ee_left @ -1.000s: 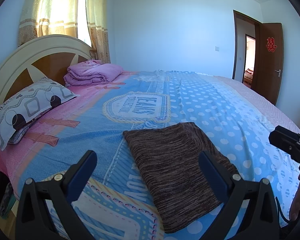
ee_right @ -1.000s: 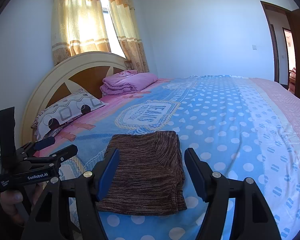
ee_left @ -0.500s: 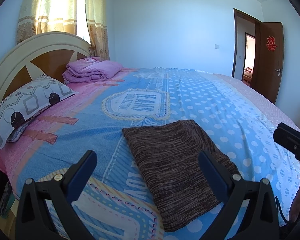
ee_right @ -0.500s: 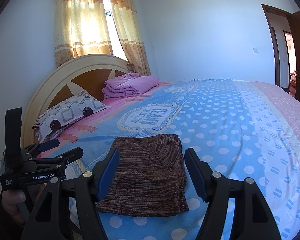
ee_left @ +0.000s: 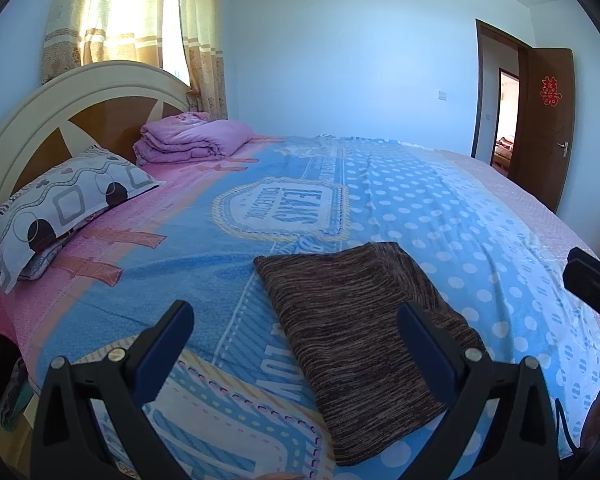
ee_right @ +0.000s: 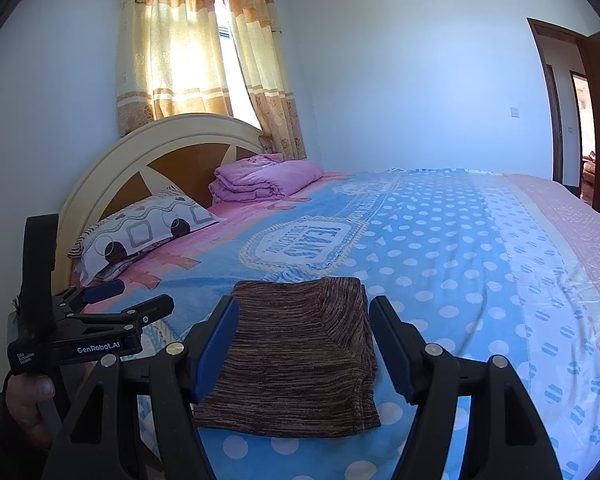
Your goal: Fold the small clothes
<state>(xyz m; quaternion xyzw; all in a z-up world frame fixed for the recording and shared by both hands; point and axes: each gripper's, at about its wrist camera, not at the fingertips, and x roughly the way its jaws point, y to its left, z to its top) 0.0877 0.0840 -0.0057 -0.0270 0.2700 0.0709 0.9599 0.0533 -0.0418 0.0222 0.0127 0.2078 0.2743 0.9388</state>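
Observation:
A brown striped knit garment (ee_left: 360,320) (ee_right: 300,356) lies folded flat into a rectangle on the blue dotted bedspread (ee_left: 440,216), near the bed's front edge. My left gripper (ee_left: 296,320) hovers above the bed in front of it, jaws wide open and empty. My right gripper (ee_right: 302,328) hangs over the garment's near edge, open too, with nothing between its blue pads (ee_right: 216,344). Neither touches the cloth. In the right wrist view the left gripper (ee_right: 112,300) shows from the side at the left, held by a hand.
A patterned pillow (ee_left: 64,208) and a folded pink quilt (ee_left: 192,140) lie by the curved headboard (ee_right: 148,152). Yellow curtains (ee_right: 196,48) hang behind. An open brown door (ee_left: 544,128) stands at the far right. The bedspread stretches wide beyond the garment.
The right wrist view has tipped slightly, so the garment and bed sit lower in it. The left view has barely shifted. Both grippers stay open, the garment unmoved.

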